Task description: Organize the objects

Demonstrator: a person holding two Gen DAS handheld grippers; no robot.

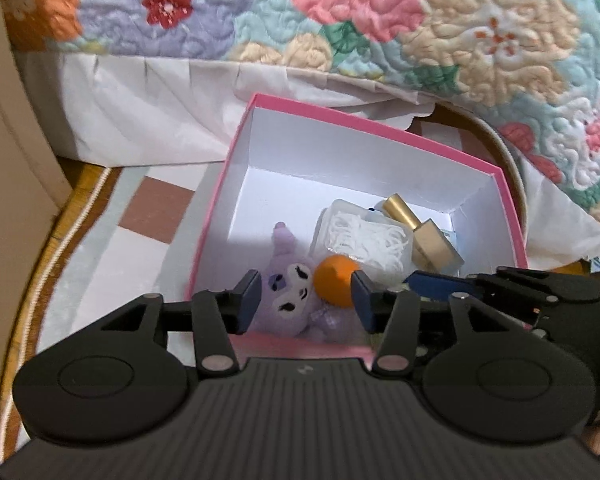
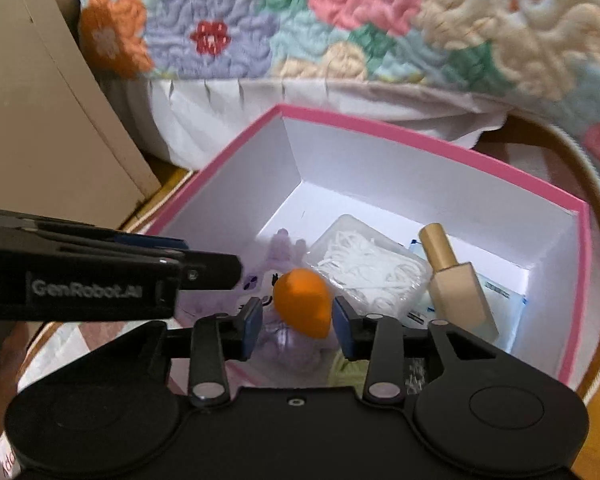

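A pink box (image 1: 380, 130) with a white inside, also in the right wrist view (image 2: 420, 140), holds a purple plush toy (image 1: 292, 300), an orange egg-shaped sponge (image 1: 336, 280), a clear case of white floss picks (image 1: 366, 240) and a gold-capped bottle (image 1: 424, 236). My left gripper (image 1: 306, 300) is open over the plush at the box's near edge. My right gripper (image 2: 296, 320) is open around the orange sponge (image 2: 304, 304), with gaps on both sides. The plush (image 2: 292, 352) lies under the sponge. The case (image 2: 368, 268) and the bottle (image 2: 456, 284) lie to the right.
A flowered quilt (image 1: 380, 12) with a white skirt hangs behind the box. The box stands on a patterned mat (image 1: 112, 248) on a round wooden table (image 1: 508, 160). A beige cardboard panel (image 2: 40, 128) stands at the left. A blue-white packet (image 2: 508, 300) lies under the bottle.
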